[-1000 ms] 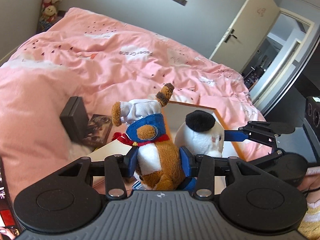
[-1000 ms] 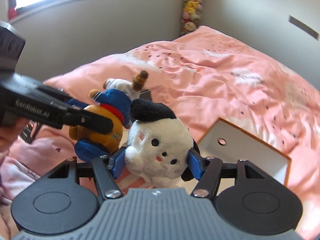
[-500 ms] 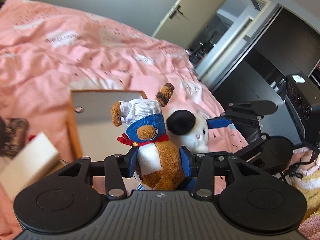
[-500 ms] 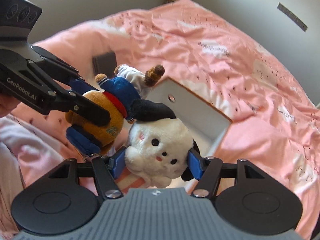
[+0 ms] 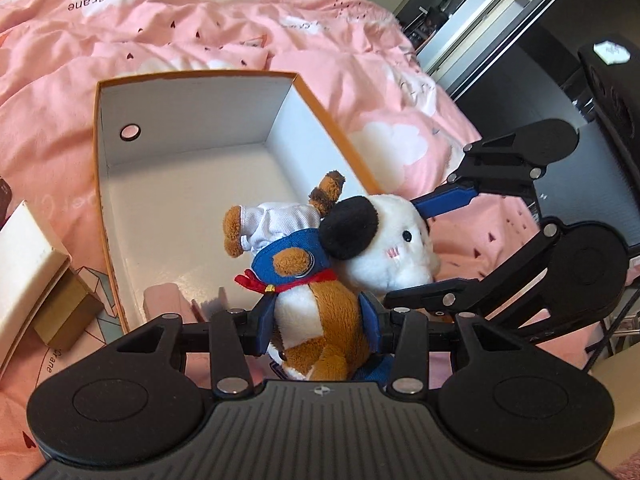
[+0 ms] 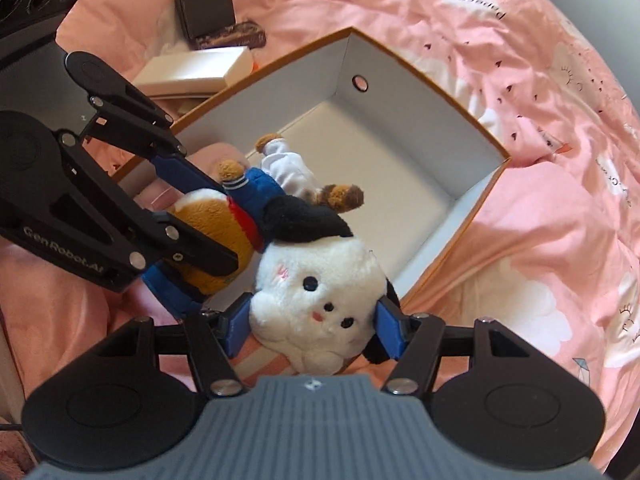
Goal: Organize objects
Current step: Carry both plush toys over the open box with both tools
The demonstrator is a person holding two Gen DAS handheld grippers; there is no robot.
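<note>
My left gripper (image 5: 318, 322) is shut on a brown plush dog (image 5: 316, 312) in a blue and white sailor outfit. My right gripper (image 6: 314, 326) is shut on a white round plush (image 6: 316, 296) with black ears. Both toys hang side by side over the near end of an open cardboard box (image 5: 192, 92) with orange rim and white inside. The box (image 6: 404, 72) lies on the pink bed. In the left wrist view the white plush (image 5: 384, 248) and the right gripper (image 5: 440, 204) show to the right. In the right wrist view the dog (image 6: 224, 216) and the left gripper (image 6: 176, 172) show at left.
A pink duvet (image 5: 200, 20) covers the bed. A white flat box (image 6: 192, 70), a dark patterned box (image 6: 232, 38) and a black case (image 6: 204, 8) lie beyond the cardboard box. A small gold box (image 5: 64, 312) sits at the left. A doorway and dark furniture (image 5: 540, 40) stand at right.
Both grippers have carried their toys over the box and tilted down. The box now fills the view under the toys; the room and window have left view.
</note>
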